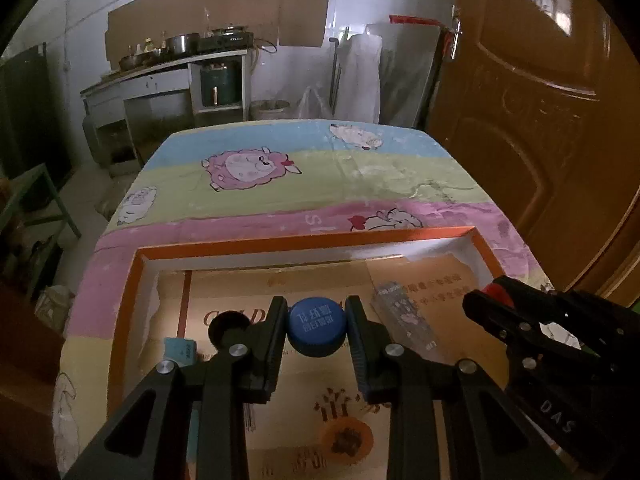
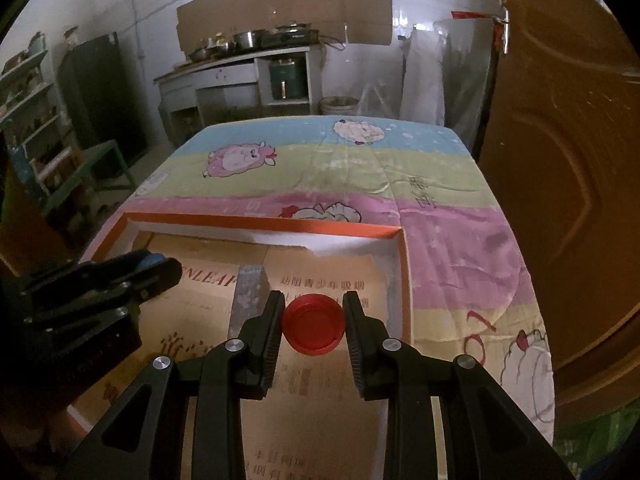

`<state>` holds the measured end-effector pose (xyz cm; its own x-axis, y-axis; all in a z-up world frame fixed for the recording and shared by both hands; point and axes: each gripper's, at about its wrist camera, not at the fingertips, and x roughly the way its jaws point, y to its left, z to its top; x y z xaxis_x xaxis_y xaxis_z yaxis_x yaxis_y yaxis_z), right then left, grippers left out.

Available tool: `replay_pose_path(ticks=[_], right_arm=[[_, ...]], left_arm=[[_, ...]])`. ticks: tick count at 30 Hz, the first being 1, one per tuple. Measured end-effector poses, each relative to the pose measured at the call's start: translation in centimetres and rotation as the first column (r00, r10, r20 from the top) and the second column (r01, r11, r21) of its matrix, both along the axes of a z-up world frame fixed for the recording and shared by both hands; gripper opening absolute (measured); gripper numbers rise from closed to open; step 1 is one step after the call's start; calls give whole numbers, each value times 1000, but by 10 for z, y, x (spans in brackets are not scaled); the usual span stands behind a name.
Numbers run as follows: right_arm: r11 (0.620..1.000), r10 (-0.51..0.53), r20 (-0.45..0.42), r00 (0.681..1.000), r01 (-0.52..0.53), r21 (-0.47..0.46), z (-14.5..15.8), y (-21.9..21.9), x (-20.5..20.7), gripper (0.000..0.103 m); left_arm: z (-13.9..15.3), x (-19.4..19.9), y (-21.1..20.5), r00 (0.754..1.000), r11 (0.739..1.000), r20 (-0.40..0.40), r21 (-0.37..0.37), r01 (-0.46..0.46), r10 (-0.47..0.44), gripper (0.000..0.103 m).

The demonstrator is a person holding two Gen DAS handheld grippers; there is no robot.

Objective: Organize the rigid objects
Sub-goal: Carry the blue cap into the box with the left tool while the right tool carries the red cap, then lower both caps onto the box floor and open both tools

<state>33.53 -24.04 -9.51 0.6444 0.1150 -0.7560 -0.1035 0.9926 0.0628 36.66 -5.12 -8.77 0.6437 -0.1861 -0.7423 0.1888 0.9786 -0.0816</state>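
Observation:
My left gripper [image 1: 316, 330] is shut on a blue bottle cap [image 1: 316, 332] and holds it over the orange-rimmed cardboard box [image 1: 304, 242]. My right gripper [image 2: 314, 326] is shut on a red bottle cap [image 2: 313, 327] over the right part of the same box [image 2: 264, 222]. The right gripper shows at the right of the left wrist view [image 1: 496, 300], the left gripper at the left of the right wrist view [image 2: 160, 270]. In the box lie a grey flat stick [image 1: 404, 322], a small teal block [image 1: 180, 350] and a black round piece [image 1: 228, 330].
The box sits on a table with a cartoon sheep cloth [image 1: 320, 176]. A brown door [image 1: 540, 120] stands close on the right. A counter with pots [image 1: 180, 60] is at the back wall, and a green frame [image 1: 40, 200] stands left of the table.

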Motion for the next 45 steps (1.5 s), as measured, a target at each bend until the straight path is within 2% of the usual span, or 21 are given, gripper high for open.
replay_pose_path(ticks=[8,24,33,40,45], right_arm=[[1000,2,-26,1000,-2,9,-7,-2,15,31],[1000,9,-116,993,-12,-22,-23,1,32,31],[1000,8,-135,991,-11,-23,-27,1,32,31],[999,6,-143,990,-11,-35,-28,2,33,31],[999,4,-140,990,-9,-34,-28,2,33,31]], left_arm=[[-8,16,-6,1000,1000,-27,21,10,-9,30],[-26,31,-9,986,999,-165,8,31,-30,30],[-27,32,-9,985,1000,-173,1,28,-27,31],[-27,32,-7,985,1000,-170,-18,23,-26,38],[-24,31,-6,987,1000,-157,-11,21,-22,38]])
